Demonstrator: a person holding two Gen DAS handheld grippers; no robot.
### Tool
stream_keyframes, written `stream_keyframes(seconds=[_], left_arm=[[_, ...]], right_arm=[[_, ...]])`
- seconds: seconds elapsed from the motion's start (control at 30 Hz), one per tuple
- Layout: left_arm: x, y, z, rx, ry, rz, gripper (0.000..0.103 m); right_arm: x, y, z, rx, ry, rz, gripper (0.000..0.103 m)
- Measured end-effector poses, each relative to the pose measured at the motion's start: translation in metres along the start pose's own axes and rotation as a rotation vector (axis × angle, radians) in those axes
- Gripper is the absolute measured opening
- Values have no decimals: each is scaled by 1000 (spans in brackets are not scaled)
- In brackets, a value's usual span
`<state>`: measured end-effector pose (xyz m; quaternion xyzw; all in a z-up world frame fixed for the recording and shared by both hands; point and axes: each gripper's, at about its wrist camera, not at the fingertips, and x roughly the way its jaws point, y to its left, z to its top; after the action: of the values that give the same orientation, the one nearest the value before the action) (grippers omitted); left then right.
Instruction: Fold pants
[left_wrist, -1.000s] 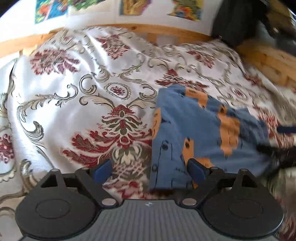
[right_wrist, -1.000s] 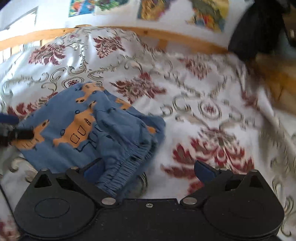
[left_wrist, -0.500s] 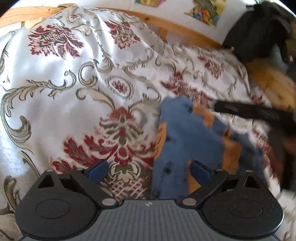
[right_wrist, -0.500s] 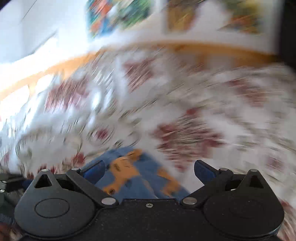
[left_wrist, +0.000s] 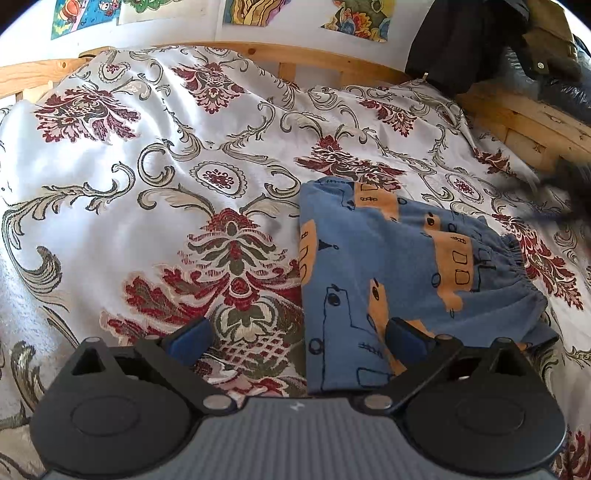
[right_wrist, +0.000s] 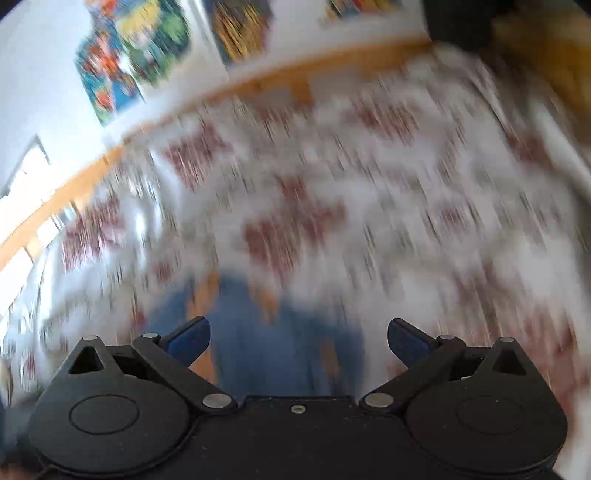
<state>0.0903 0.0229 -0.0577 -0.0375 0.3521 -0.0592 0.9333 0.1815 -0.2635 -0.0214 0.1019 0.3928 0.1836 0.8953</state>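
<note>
Lying folded on bedspread (left_wrist: 155, 221), pants (left_wrist: 373, 280), left tongs (left_wrist: 297, 338), right tongs (right_wrist: 297, 336) both spread, empty

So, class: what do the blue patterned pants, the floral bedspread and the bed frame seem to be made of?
Blue patterned pants: soft matte knit, probably cotton; gathered elastic waistband. Floral bedspread: shiny woven brocade, satin-like sheen. Bed frame: light, probably pine wood with visible grain.

A bed under a white floral bedspread (left_wrist: 155, 192) — wooden frame (left_wrist: 295, 55) along its far edge, bright pictures (left_wrist: 255, 11) on the white wall, dark clothing (left_wrist: 465, 40) at the far right corner.
</note>
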Motion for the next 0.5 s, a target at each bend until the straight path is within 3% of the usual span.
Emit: stream_keyframes(seconds=[0.07, 0.13, 0.23, 0.5], left_arm=[[0, -1, 0, 1, 3, 7, 102], [1, -3, 0, 12, 9, 15, 102], [0, -6, 0, 21, 17, 32, 103], [-1, -7, 1, 28, 32, 42, 103]], right_arm=[[2, -5, -36, 1, 109, -96, 102], [-2, 1, -56, -80, 78, -111, 102], [-8, 14, -43, -173, 136, -131, 102], [-23, -2, -36, -276, 132, -172, 102]])
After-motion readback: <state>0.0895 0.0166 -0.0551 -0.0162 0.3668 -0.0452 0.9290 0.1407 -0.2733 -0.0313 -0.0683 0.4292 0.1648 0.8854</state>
